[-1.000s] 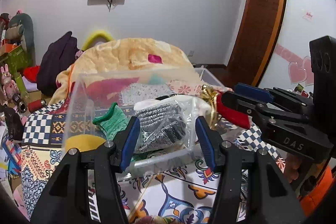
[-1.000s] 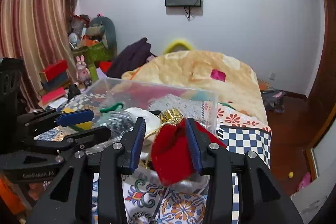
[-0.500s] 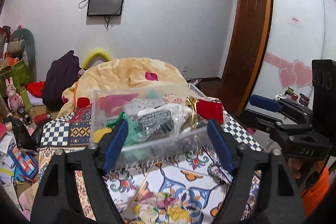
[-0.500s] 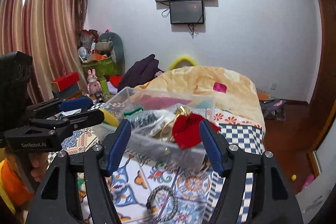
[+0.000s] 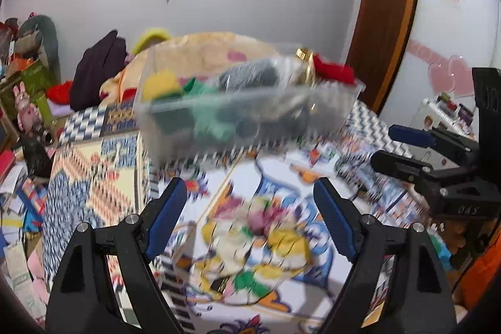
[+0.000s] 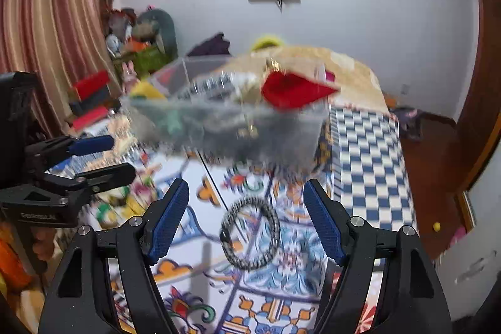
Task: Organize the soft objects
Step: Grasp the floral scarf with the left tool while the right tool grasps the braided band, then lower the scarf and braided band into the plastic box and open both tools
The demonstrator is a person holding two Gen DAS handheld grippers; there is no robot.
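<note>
A clear plastic bin [image 5: 244,115] [image 6: 250,130], blurred, stands on the patterned bed cloth. It holds a red pouch [image 5: 335,72] [image 6: 291,89] with a gold tie, a grey item in a clear bag [image 5: 250,75], and green [image 5: 203,89] and yellow [image 5: 159,83] pieces. My left gripper [image 5: 252,215] [image 6: 87,158] sits back from the bin, its jaws opening with nothing between them. My right gripper [image 6: 247,221] [image 5: 416,152] is also opening and holds nothing. A black-and-white braided ring [image 6: 250,233] lies on the cloth below it.
The bed carries a tile-patterned cloth [image 6: 200,280] with a blue checked part [image 6: 369,146] and a beige quilt [image 5: 213,52] behind the bin. Toys and boxes [image 5: 28,68] crowd the left. A wooden door [image 5: 385,21] stands to the right.
The left gripper let go of the bagged grey item and the right let go of the red pouch; both now lie in the bin. Both grippers drew back, sank and widened.
</note>
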